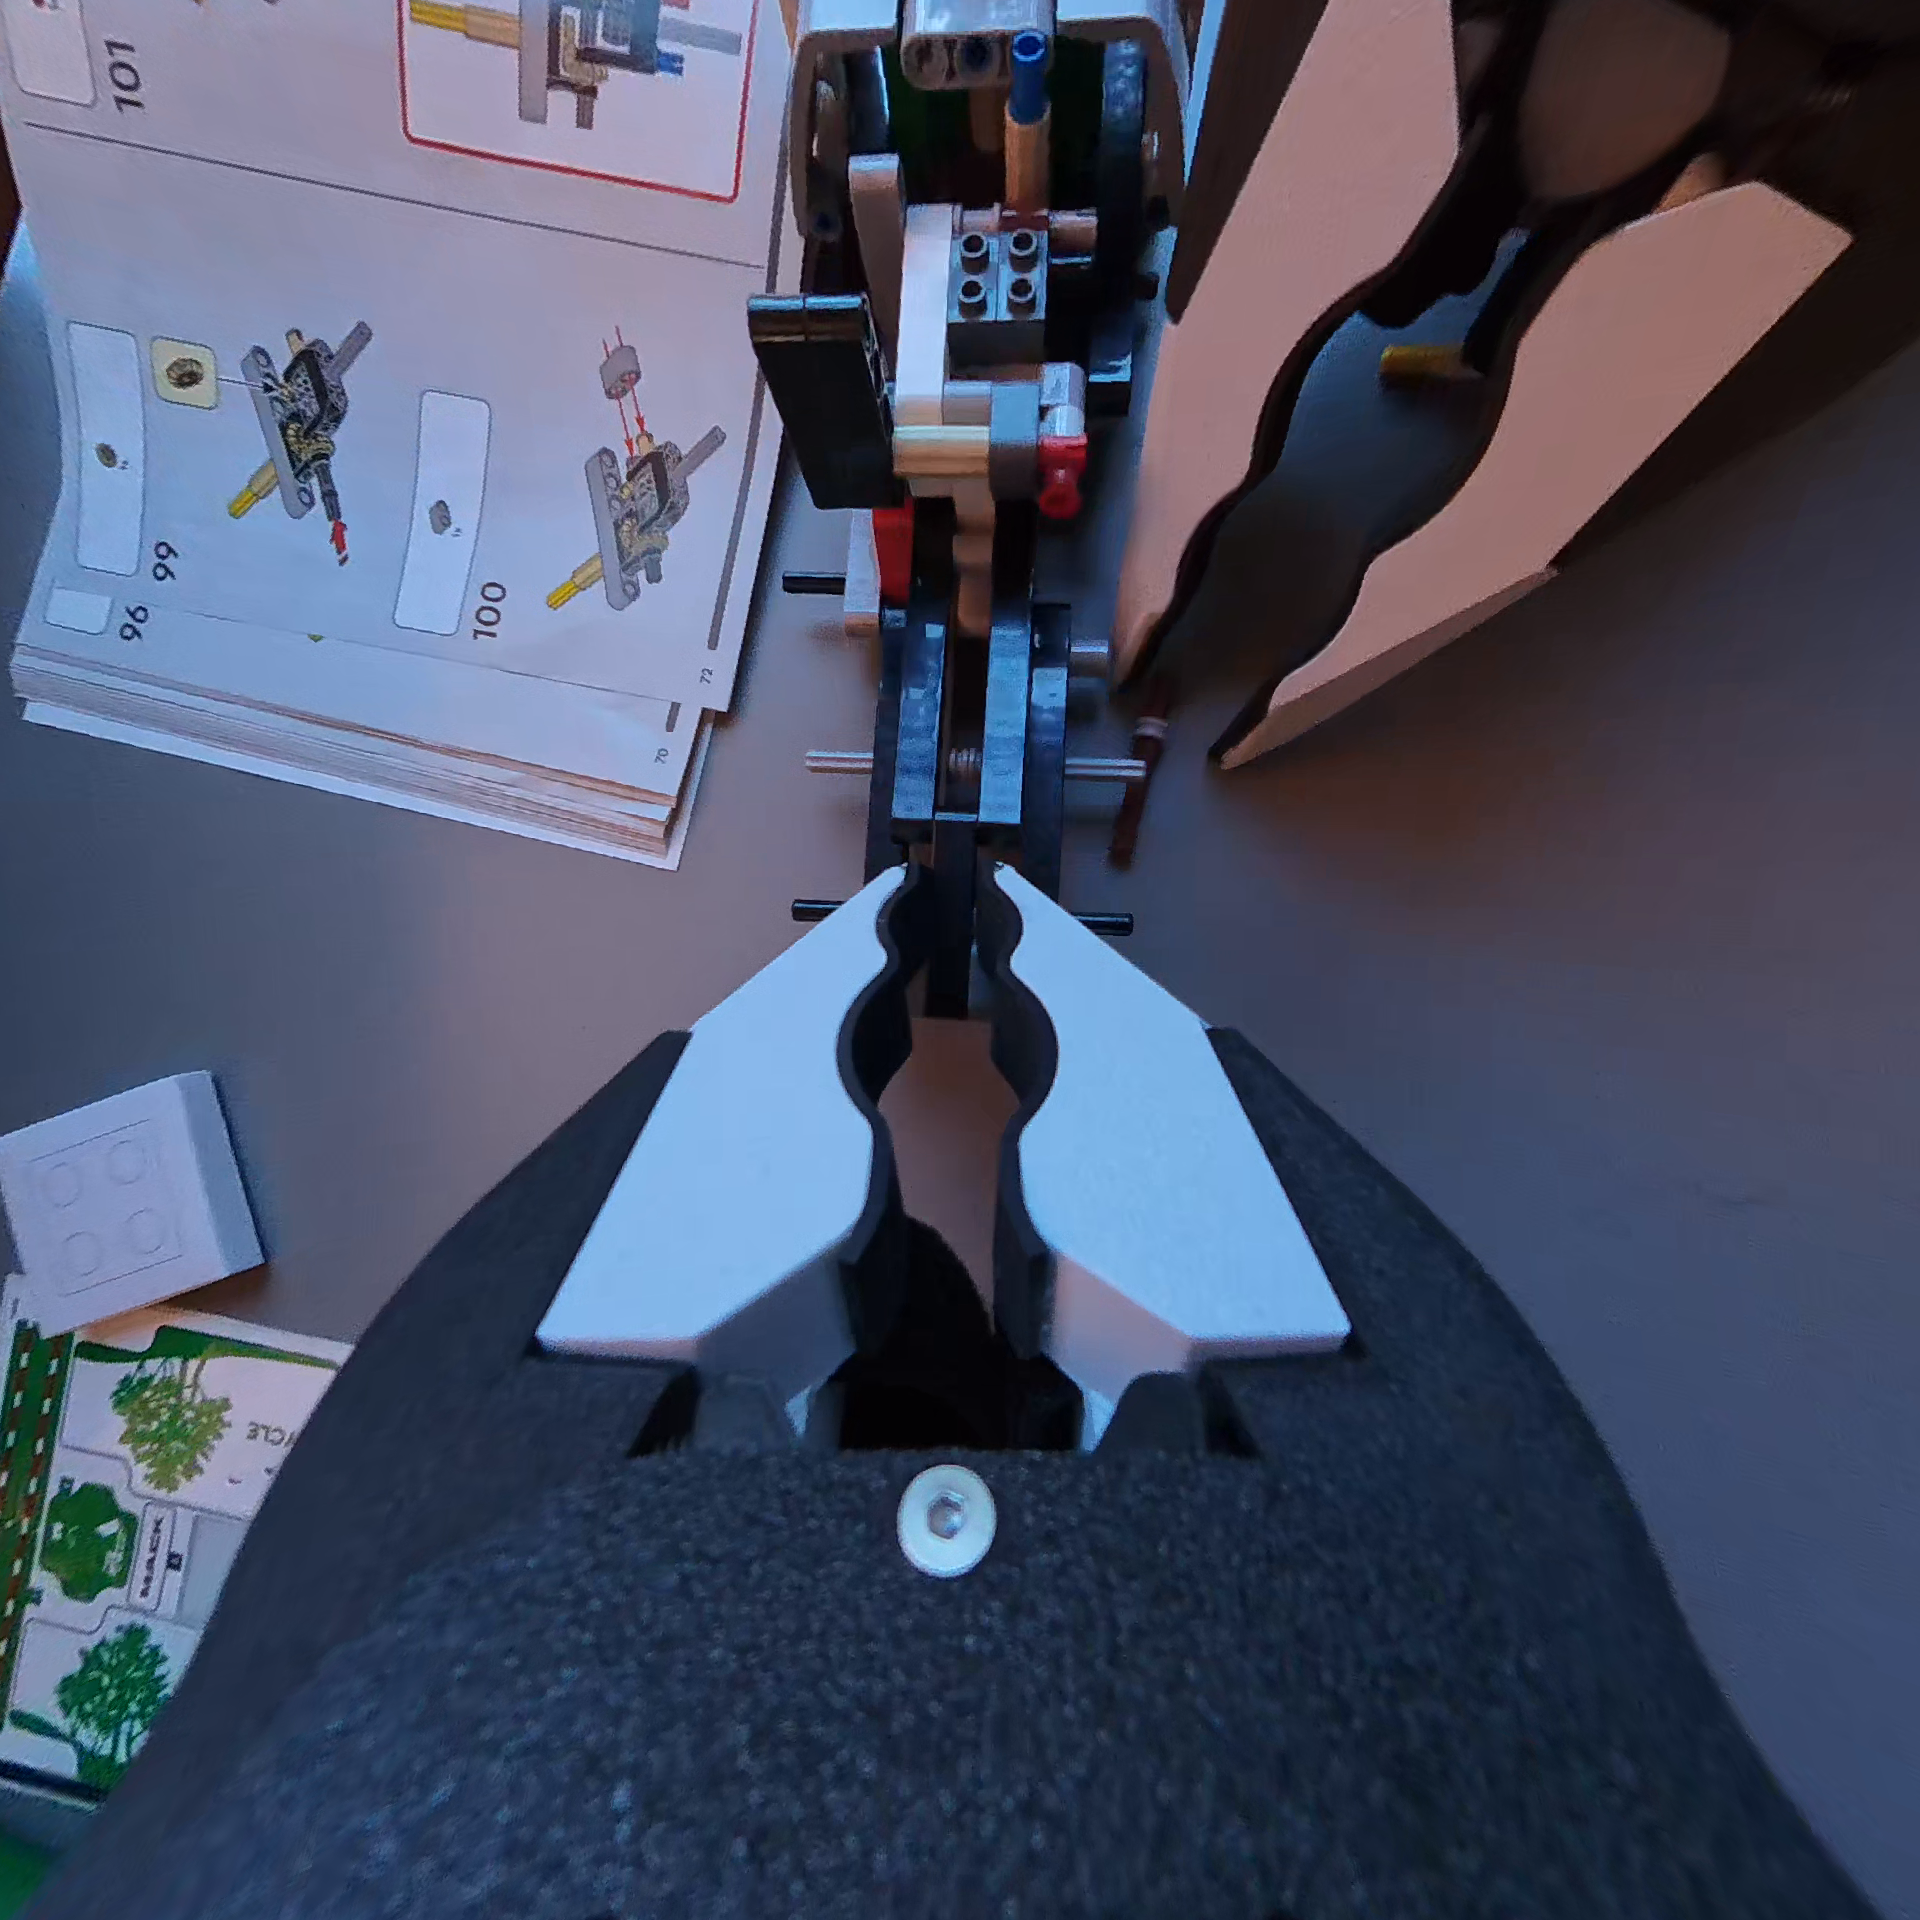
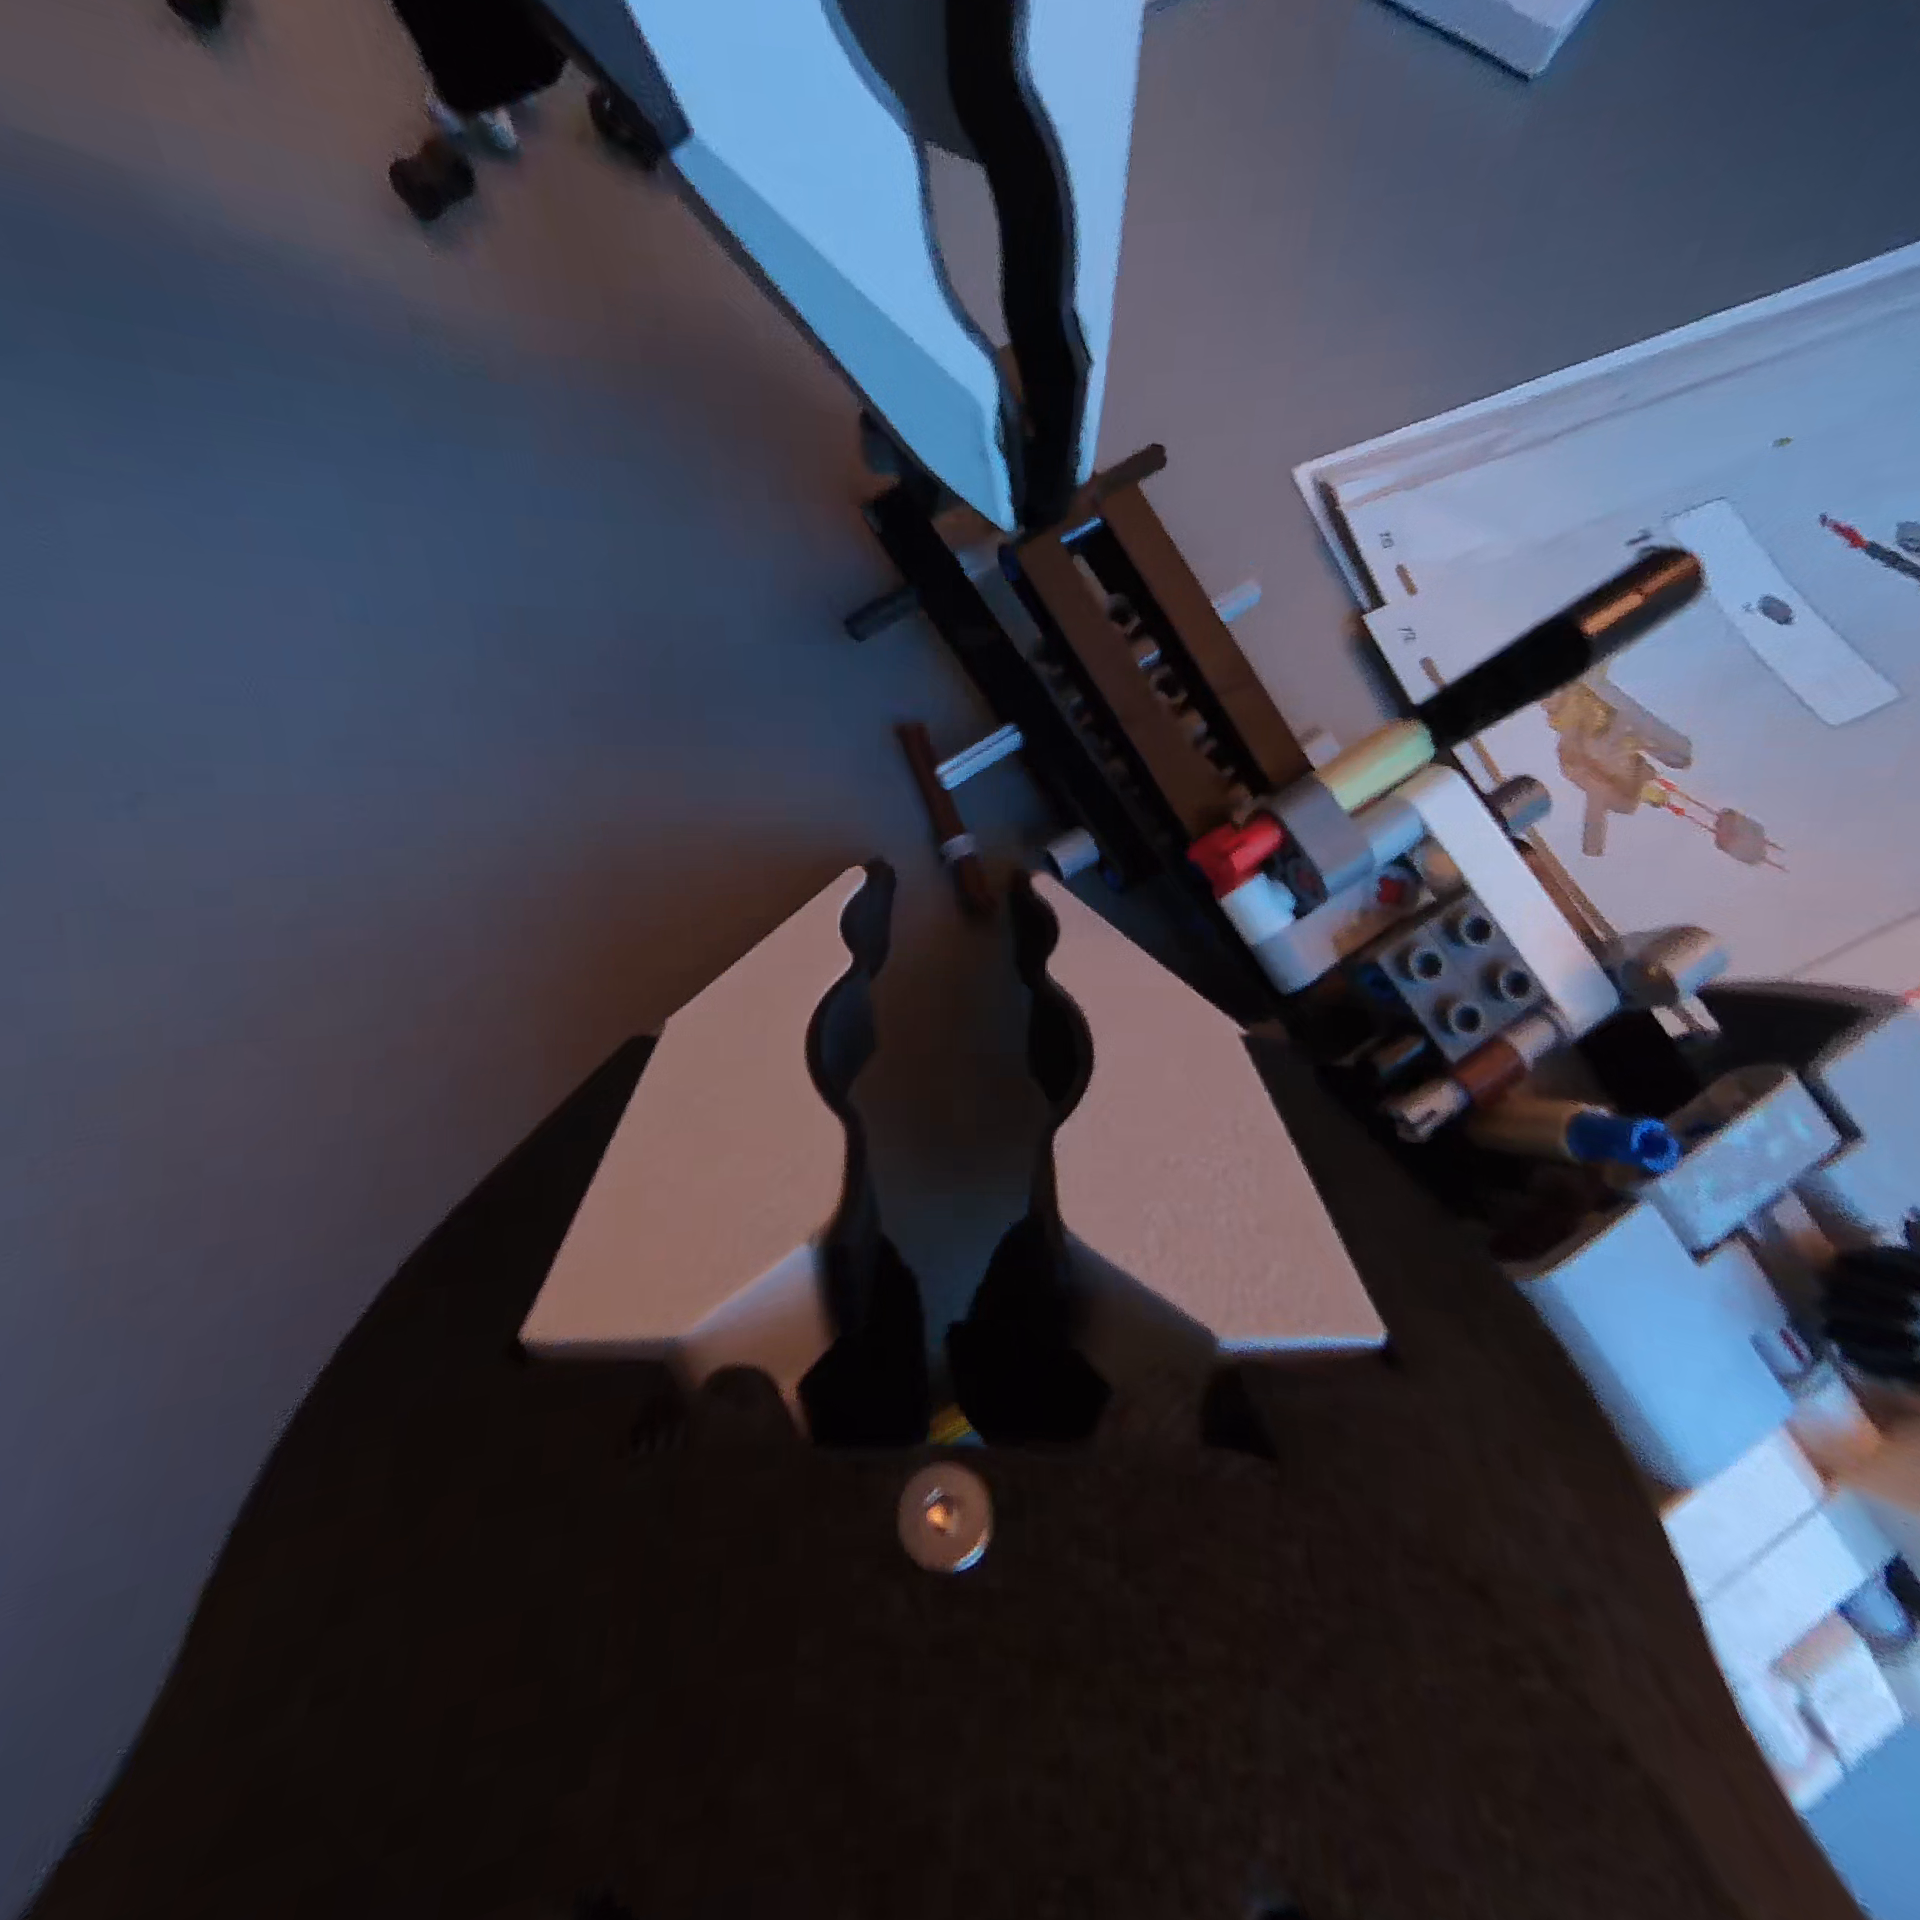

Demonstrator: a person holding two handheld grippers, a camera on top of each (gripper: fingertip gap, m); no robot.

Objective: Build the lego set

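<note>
Two grippers work over a grey tabletop (image 1: 1558, 1039) that carries everything else. Largest on it is the open instruction booklet (image 1: 395, 416), lying to the left of the build in the left wrist view. Next comes the lego model (image 1: 966, 416), a long assembly of black beams with white, grey, red and blue parts, resting on the tabletop just beside the booklet's edge, thin axles sticking out from both of its sides. The left gripper (image 1: 948, 883) has its fingers (image 1: 779, 1091) nearly closed, pinching the narrow black end of the model between their tips. The right gripper (image 2: 951, 883) hovers on the other side of the model, its fingers (image 2: 1164, 1143) parted by a clear gap with nothing between them; their tips sit near a small brown axle pin (image 2: 945, 821) that lies loose on the tabletop just beside the model. A white box (image 1: 135, 1195) with a stud pattern on its face sits at the lower left of the left wrist view, partly over a green-printed sheet (image 1: 104, 1538). A short yellow pin (image 1: 1418, 364) lies on the tabletop behind the right gripper, well apart from the model.
</note>
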